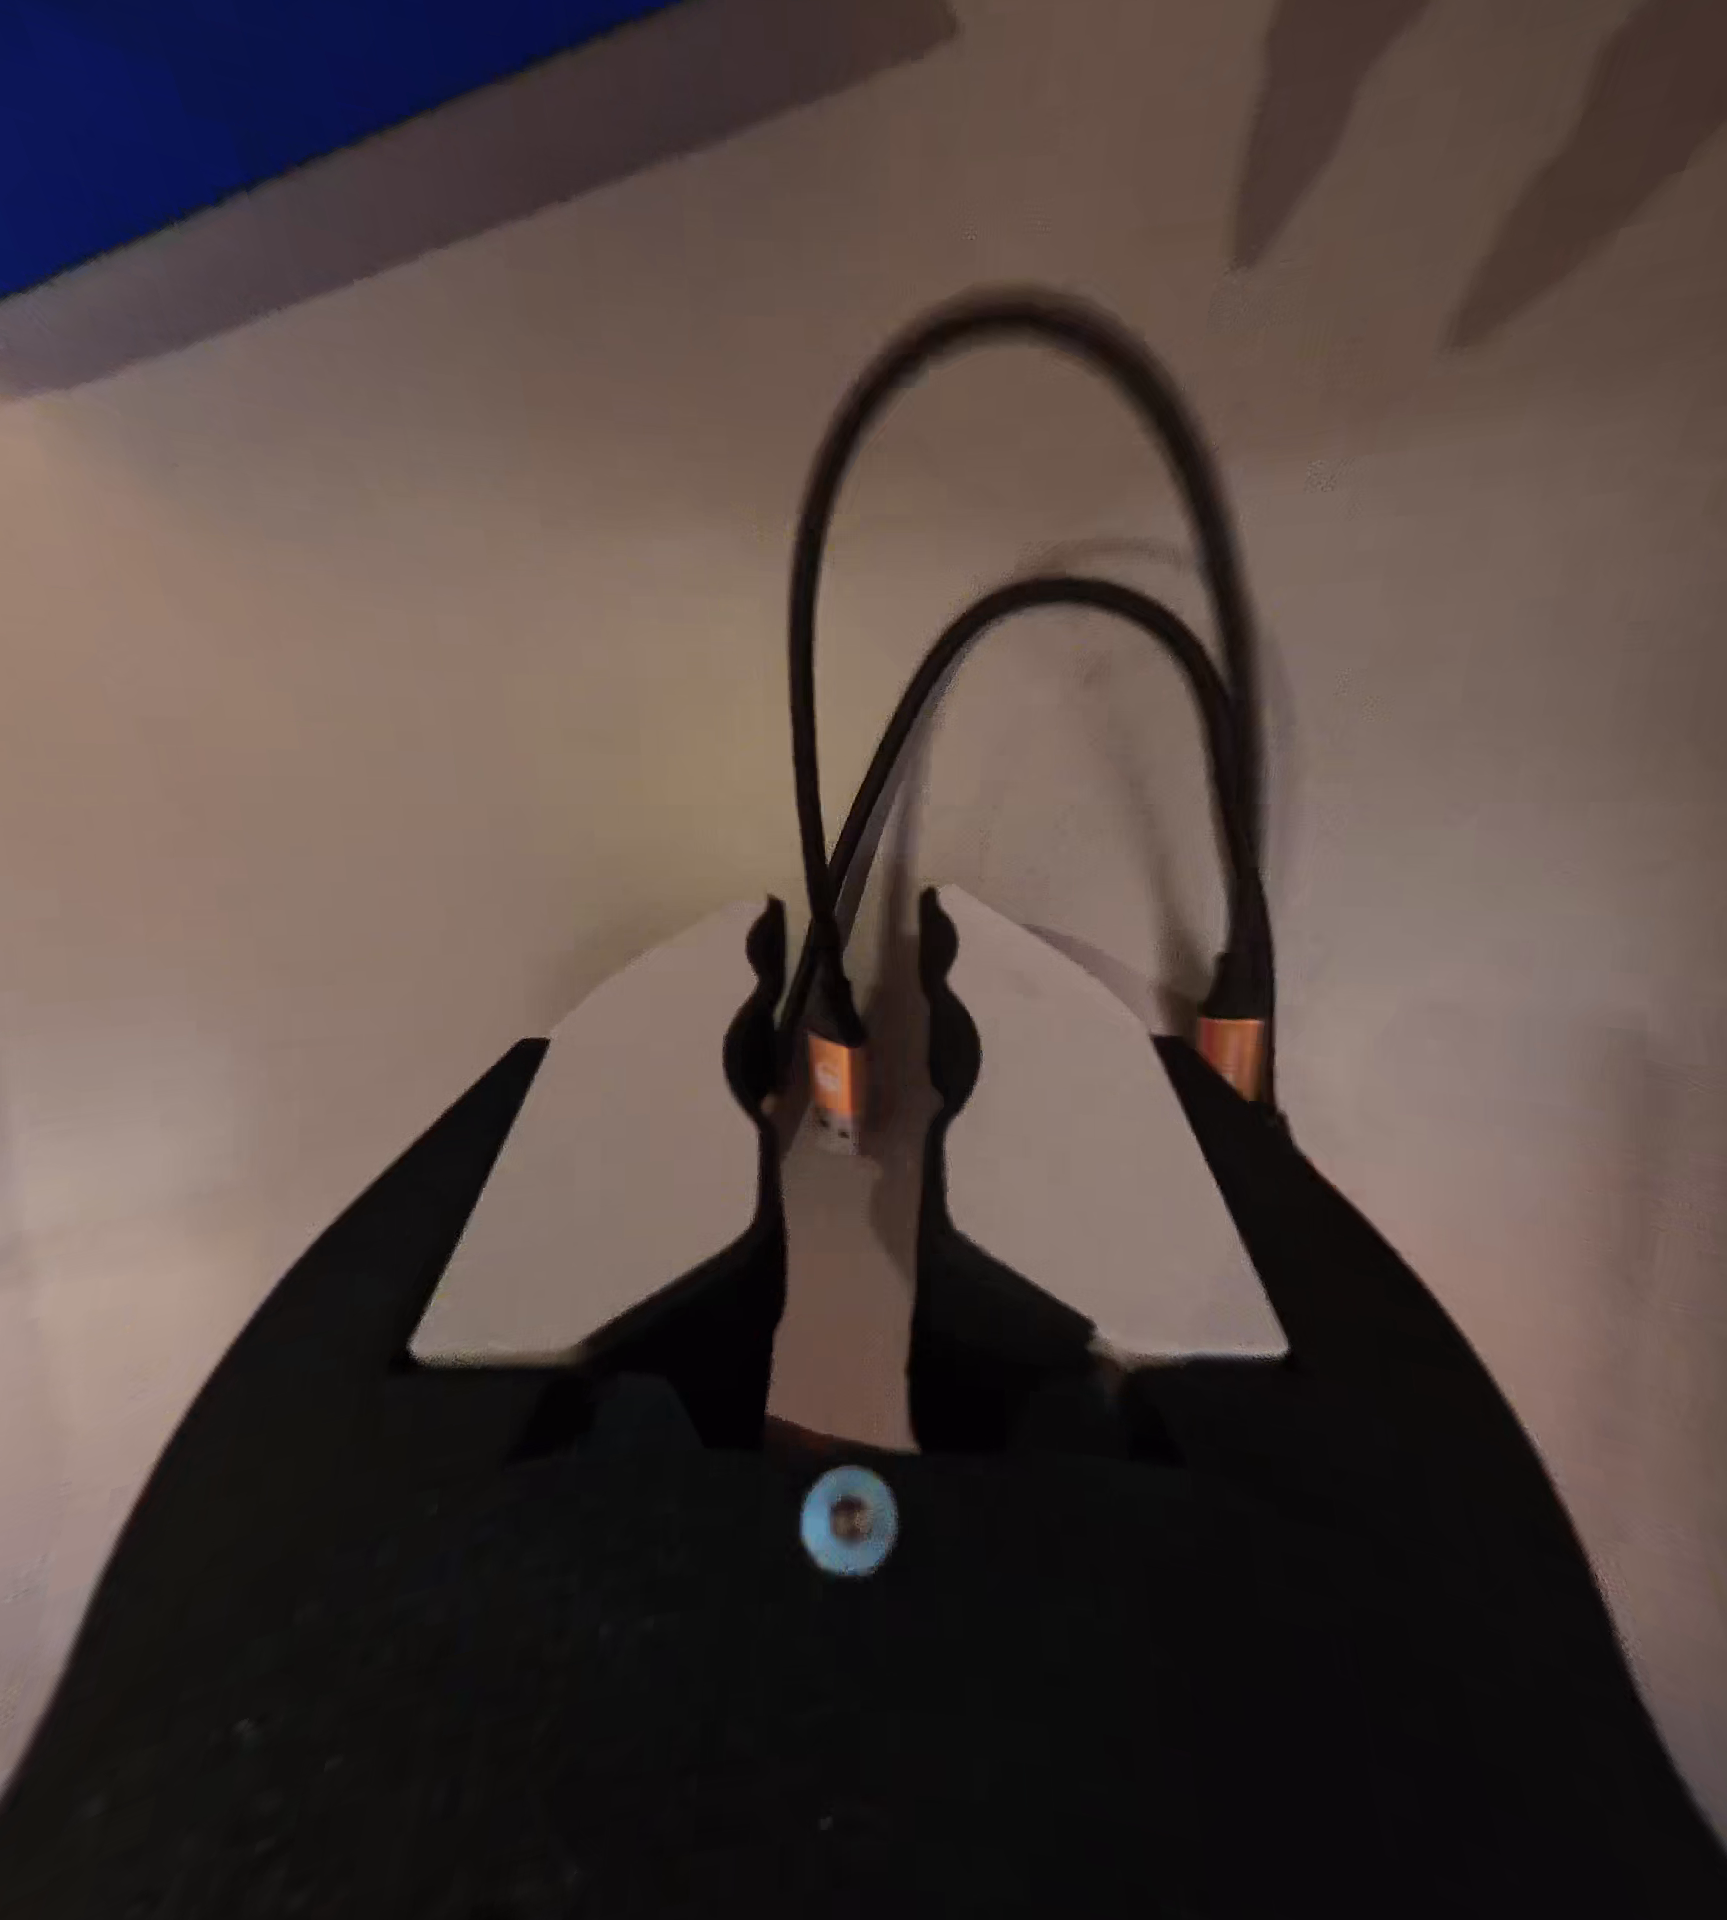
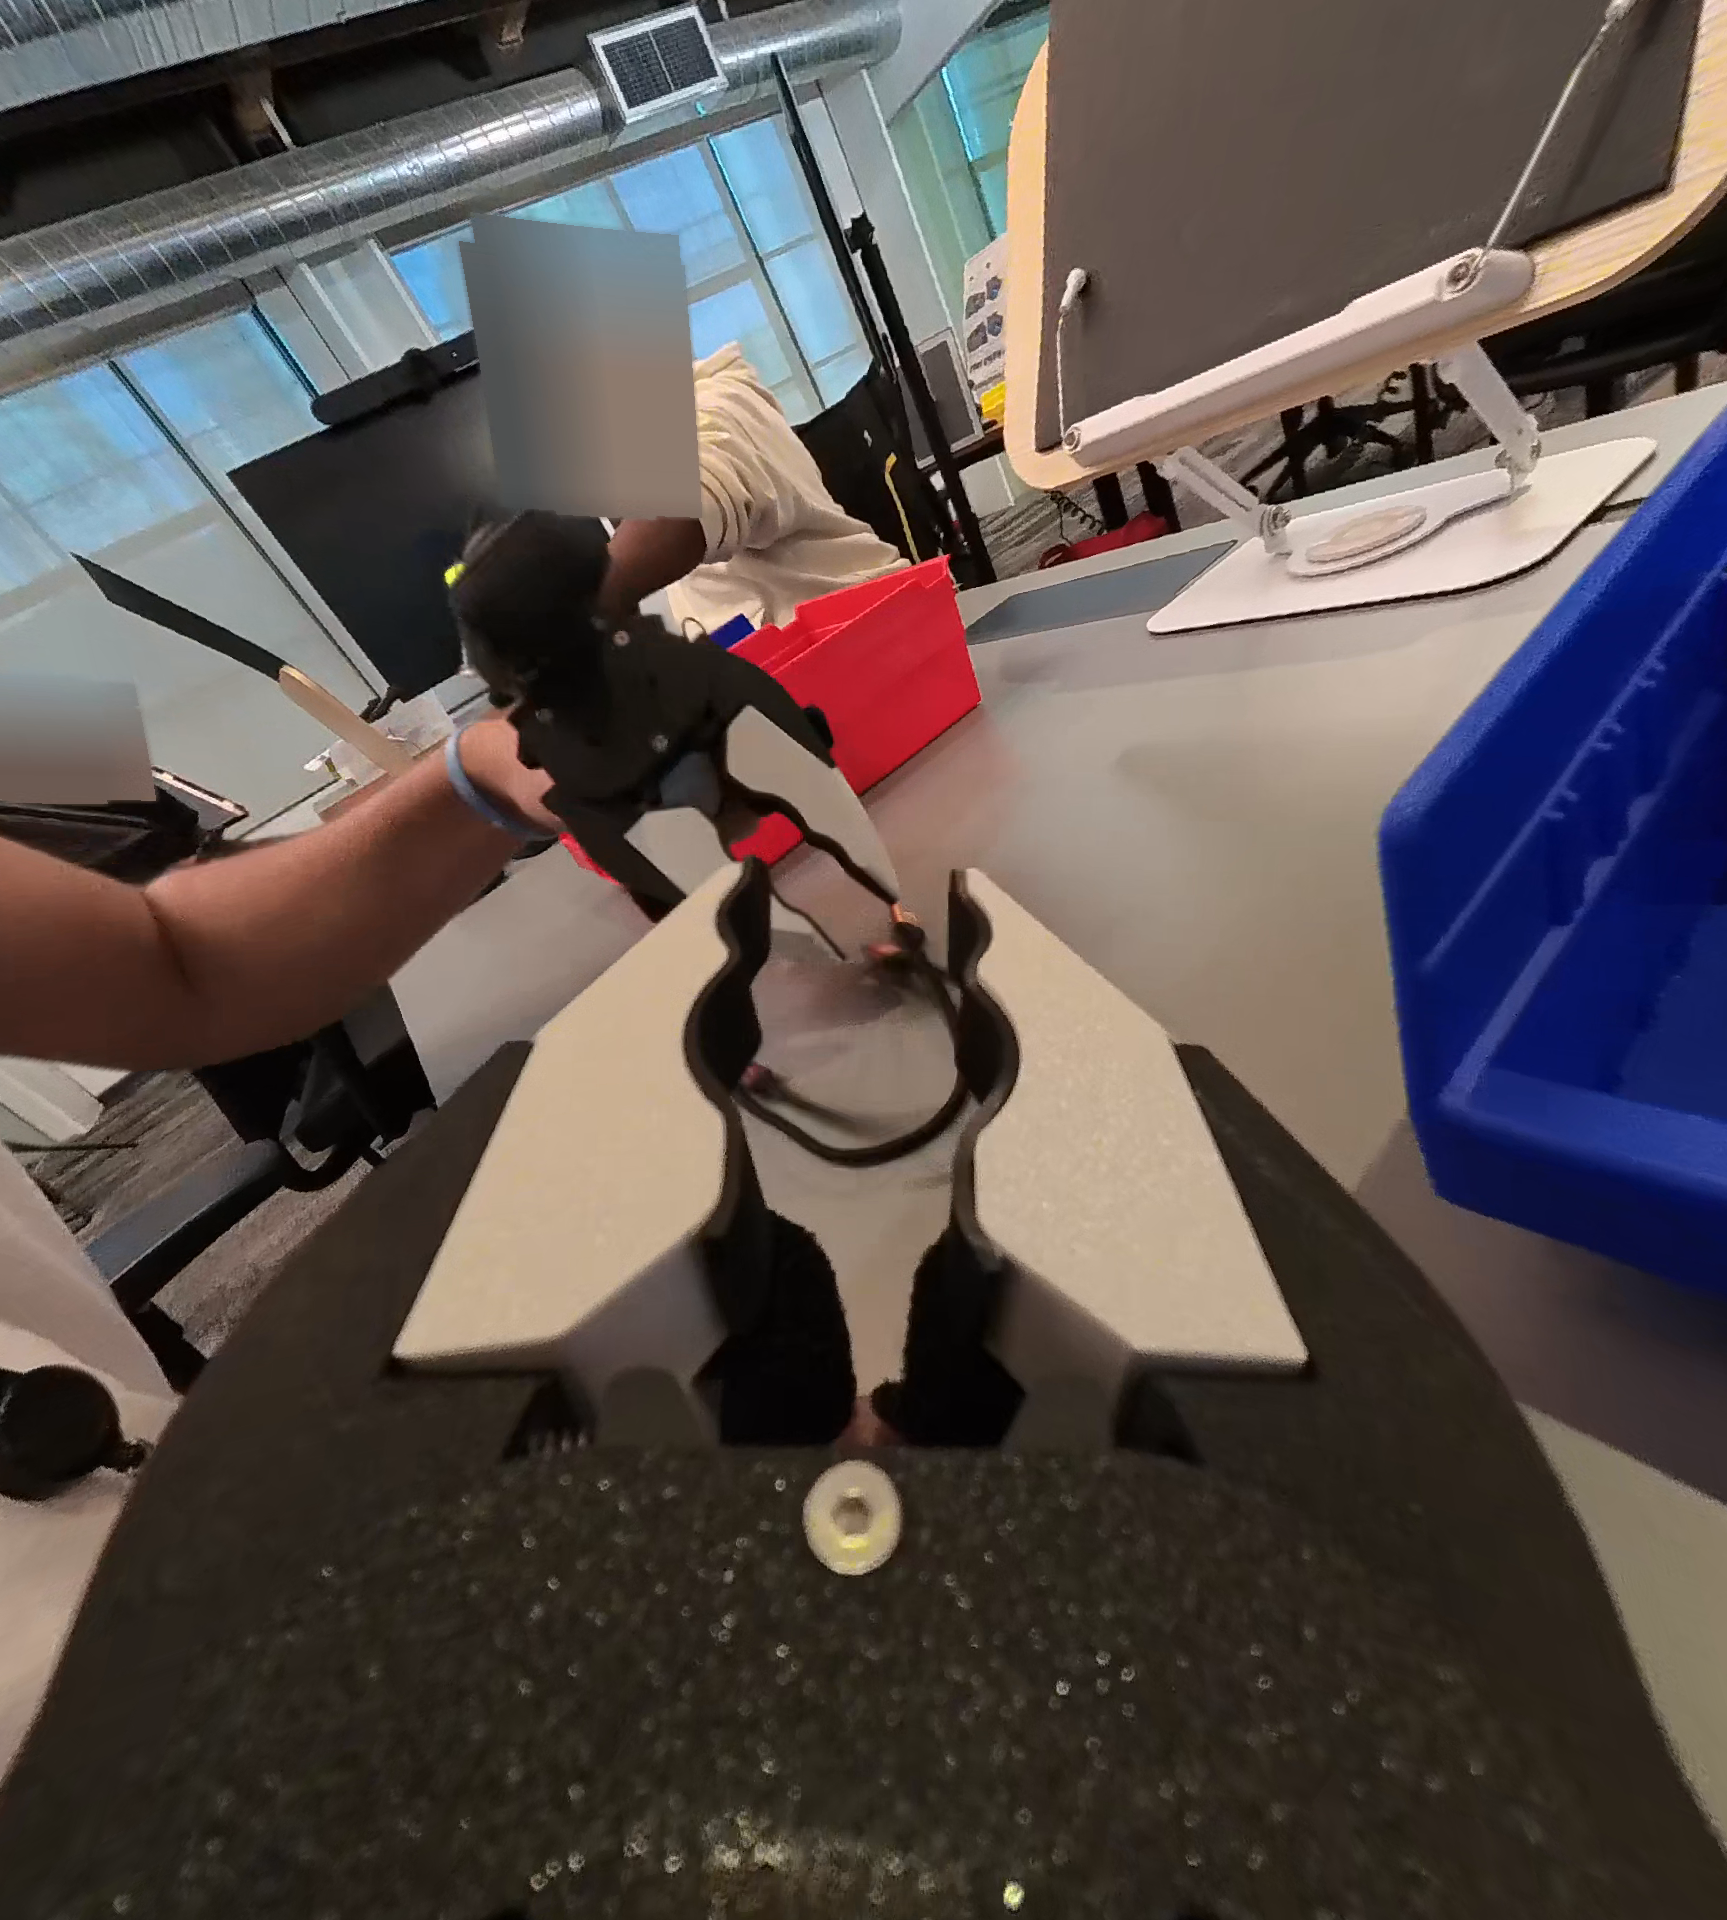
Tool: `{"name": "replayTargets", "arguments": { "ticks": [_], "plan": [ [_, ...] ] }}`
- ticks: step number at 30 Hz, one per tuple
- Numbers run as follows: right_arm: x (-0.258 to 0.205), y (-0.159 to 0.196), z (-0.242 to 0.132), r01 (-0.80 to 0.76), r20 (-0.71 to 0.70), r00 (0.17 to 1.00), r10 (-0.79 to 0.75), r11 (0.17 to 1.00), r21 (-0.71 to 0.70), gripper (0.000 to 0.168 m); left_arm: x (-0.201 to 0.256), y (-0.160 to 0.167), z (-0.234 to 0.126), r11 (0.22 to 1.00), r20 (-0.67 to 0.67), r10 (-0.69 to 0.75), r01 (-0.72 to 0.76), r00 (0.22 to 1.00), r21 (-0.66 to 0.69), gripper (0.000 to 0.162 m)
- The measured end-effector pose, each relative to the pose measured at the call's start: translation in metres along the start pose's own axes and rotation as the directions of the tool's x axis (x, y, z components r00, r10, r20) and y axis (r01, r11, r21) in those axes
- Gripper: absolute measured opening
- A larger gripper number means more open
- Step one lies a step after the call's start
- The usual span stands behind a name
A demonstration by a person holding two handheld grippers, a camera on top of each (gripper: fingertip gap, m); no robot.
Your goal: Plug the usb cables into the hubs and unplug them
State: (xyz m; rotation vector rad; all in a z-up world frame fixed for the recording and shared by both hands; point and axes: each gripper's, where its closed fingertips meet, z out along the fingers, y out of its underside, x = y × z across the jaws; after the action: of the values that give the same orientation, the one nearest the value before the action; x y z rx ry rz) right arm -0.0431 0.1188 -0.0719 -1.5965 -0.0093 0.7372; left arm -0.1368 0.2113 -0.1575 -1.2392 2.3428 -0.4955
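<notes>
A black cable (image 1: pixel 803 623) with orange plugs lies in loops on the pale table (image 1: pixel 319 727). My left gripper (image 1: pixel 848 914) points down at it with the jaws apart. One orange plug (image 1: pixel 835 1081) sits between them, close to the left finger, unclamped. The other orange plug (image 1: pixel 1230 1055) lies just outside the right finger. In the right wrist view the left gripper (image 2: pixel 885 904) tips down onto the cable (image 2: pixel 869 1153), held by a person's arm (image 2: pixel 267 935). My right gripper (image 2: pixel 854 883) is open and empty, hovering short of the cable.
A blue bin (image 2: pixel 1565 935) stands close on the right and shows as a blue corner in the left wrist view (image 1: pixel 111 135). A red bin (image 2: pixel 880 675) sits farther back on the grey table (image 2: pixel 1202 831). A white stand with a board (image 2: pixel 1358 312) is at the back right. My right fingertips sit around 15 cm from my left ones.
</notes>
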Motion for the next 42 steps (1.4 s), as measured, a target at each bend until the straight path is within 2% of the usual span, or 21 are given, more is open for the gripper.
{"name": "replayTargets", "arguments": {
  "ticks": [2,5,6,8,10,12,14,16,18,21,28,32,35,39,42],
  "plan": [
    [0.002,-0.002,-0.002,-0.01,-0.002,1.0,0.01,1.0,0.008,0.032,-0.002,-0.005,-0.014,0.995,0.026,-0.075,0.073,0.997,0.07,0.033],
    [0.004,-0.004,-0.004,-0.02,-0.003,1.0,0.02,1.0,0.017,0.032,-0.011,-0.002,-0.071,0.947,0.046,-0.236,0.22,0.971,0.234,0.034],
    [0.005,-0.004,-0.004,-0.023,-0.003,1.0,0.023,1.0,0.019,0.032,-0.018,0.007,-0.095,0.923,0.065,-0.294,0.266,0.954,0.279,0.033],
    [0.006,-0.004,-0.003,-0.032,0.0,0.999,0.032,0.999,0.022,0.032,-0.037,0.046,-0.144,0.891,0.158,-0.394,0.334,0.906,0.308,0.029],
    [0.004,-0.004,-0.001,-0.043,0.013,0.999,0.042,0.999,0.02,0.032,-0.048,0.108,-0.179,0.889,0.262,-0.451,0.405,0.853,0.212,0.026],
    [0.002,-0.003,0.003,-0.047,0.028,0.999,0.046,0.999,0.015,0.032,-0.047,0.179,-0.195,0.886,0.339,-0.423,0.461,0.841,-0.039,0.026],
    [-0.002,-0.001,0.009,-0.048,0.044,0.998,0.047,0.999,0.004,0.032,-0.039,0.234,-0.197,0.856,0.331,-0.348,0.442,0.877,-0.27,0.027],
    [-0.005,0.004,0.016,-0.037,0.055,0.998,0.038,0.999,-0.019,0.032,-0.024,0.263,-0.189,0.835,0.228,-0.305,0.375,0.924,-0.402,0.028],
    [-0.008,0.008,0.021,-0.016,0.057,0.998,0.018,0.999,-0.04,0.032,-0.018,0.275,-0.178,0.833,0.144,-0.269,0.305,0.952,-0.461,0.027],
    [-0.009,0.013,0.027,-0.003,0.051,0.999,0.006,0.998,-0.057,0.033,-0.025,0.284,-0.167,0.825,0.093,-0.222,0.238,0.971,-0.513,0.026],
    [-0.002,0.016,0.027,-0.015,0.016,1.0,0.016,0.998,-0.058,0.032,-0.023,0.271,-0.118,0.864,-0.023,-0.296,0.258,0.955,-0.432,0.026],
    [0.003,0.015,0.024,-0.036,0.004,0.999,0.036,0.998,-0.047,0.032,-0.019,0.263,-0.111,0.881,-0.022,-0.298,0.266,0.954,-0.39,0.01],
    [0.003,0.013,0.024,-0.043,0.008,0.999,0.043,0.998,-0.041,0.032,-0.026,0.264,-0.124,0.888,0.06,-0.237,0.241,0.97,-0.392,0.003],
    [0.002,0.014,0.024,-0.039,0.015,0.999,0.039,0.998,-0.047,0.033,-0.038,0.228,-0.169,0.927,0.129,-0.332,0.349,0.934,-0.14,0.003],
    [-0.001,0.015,0.025,-0.042,0.026,0.999,0.043,0.998,-0.047,0.032,-0.051,0.216,-0.215,0.923,0.213,-0.375,0.385,0.902,-0.003,0.003]
  ]
}}
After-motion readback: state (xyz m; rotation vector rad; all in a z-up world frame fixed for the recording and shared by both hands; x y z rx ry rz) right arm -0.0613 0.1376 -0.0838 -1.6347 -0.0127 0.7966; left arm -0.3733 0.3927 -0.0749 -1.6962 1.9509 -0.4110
